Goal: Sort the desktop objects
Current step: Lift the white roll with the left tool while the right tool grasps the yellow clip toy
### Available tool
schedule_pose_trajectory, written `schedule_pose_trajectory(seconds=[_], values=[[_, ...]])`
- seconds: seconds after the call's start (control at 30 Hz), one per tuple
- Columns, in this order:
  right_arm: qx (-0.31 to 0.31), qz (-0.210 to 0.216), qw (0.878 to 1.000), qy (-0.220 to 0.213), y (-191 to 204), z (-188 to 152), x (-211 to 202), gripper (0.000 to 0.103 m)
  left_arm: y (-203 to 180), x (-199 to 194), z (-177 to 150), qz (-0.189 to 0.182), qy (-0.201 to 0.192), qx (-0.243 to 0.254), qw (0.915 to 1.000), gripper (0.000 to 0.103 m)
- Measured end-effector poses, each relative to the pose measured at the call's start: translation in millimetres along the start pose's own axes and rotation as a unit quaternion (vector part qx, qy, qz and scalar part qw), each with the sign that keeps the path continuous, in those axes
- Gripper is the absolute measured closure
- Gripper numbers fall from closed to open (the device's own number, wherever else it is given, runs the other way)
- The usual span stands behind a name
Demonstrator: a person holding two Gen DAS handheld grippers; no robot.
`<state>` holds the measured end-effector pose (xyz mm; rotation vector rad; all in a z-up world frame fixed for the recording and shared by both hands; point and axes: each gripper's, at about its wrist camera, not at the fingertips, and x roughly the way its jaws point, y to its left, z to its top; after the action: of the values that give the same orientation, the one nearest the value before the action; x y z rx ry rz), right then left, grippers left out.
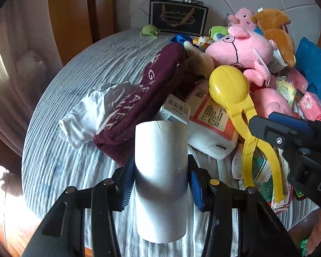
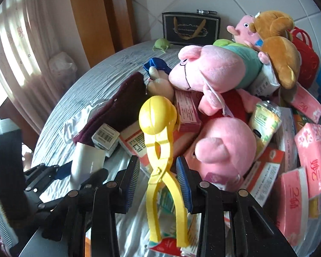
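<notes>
White paper roll (image 1: 161, 171) sits squeezed between the blue ribbed pads (image 1: 126, 184) of the left gripper (image 1: 160, 182), a plain smooth cylinder whose long axis runs straight away from the camera, its far end aimed at the heap on the striped grey cloth (image 1: 75, 150). Its near end hangs over the cloth edge in the wrist view, and shadow covers its middle band.

Over on the other side, the right gripper (image 2: 157, 171) straddles a yellow plastic clamp toy (image 2: 160, 150): ball-shaped head pointing away toward the plush pile, two curved handles trailing back under the claw. Both pads stand just off the hinge with daylight on either side, so that claw is not gripping it. The handle tips rest on packets I cannot read.

Behind lie a maroon knitted cloth (image 1: 143, 98) with white lettering, fuzzy and folded, a crumpled white plastic bag (image 1: 92, 111), soft pink pig plushes (image 2: 214, 70), a brown plush (image 2: 278, 49), glossy pink tissue packs (image 2: 310, 150) and a black gift bag (image 1: 178, 16) against the wall. Much of the pile is buried and cut off at the right.
</notes>
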<state>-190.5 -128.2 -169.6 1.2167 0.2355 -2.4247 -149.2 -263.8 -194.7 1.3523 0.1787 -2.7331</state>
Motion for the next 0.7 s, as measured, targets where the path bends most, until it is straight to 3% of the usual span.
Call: schedule_pose_trajectory(seconds=[0.27, 0.3, 0.37, 0.43, 0.7], values=[[0.002, -0.011, 1.0, 0.029, 3, 13, 40, 0.066, 2, 8, 18, 0.0, -0.01, 0.022, 0.9997, 0.058], [0.002, -0.011, 0.999, 0.032, 1, 14, 43, 0.067, 5, 11, 19, -0.001, -0.01, 0.023, 0.9997, 0.058], [0.005, 0.003, 0.999, 0.037, 0, 14, 46, 0.08, 8, 12, 20, -0.006, -0.008, 0.023, 0.9997, 0.058], [0.005, 0.003, 0.999, 0.033, 0, 14, 42, 0.09, 11, 10, 22, -0.011, -0.006, 0.017, 0.9998, 0.058], [0.015, 0.02, 0.999, -0.029, -8, 27, -15, 0.093, 6, -37, 40, -0.02, -0.06, 0.017, 0.9979, 0.058]])
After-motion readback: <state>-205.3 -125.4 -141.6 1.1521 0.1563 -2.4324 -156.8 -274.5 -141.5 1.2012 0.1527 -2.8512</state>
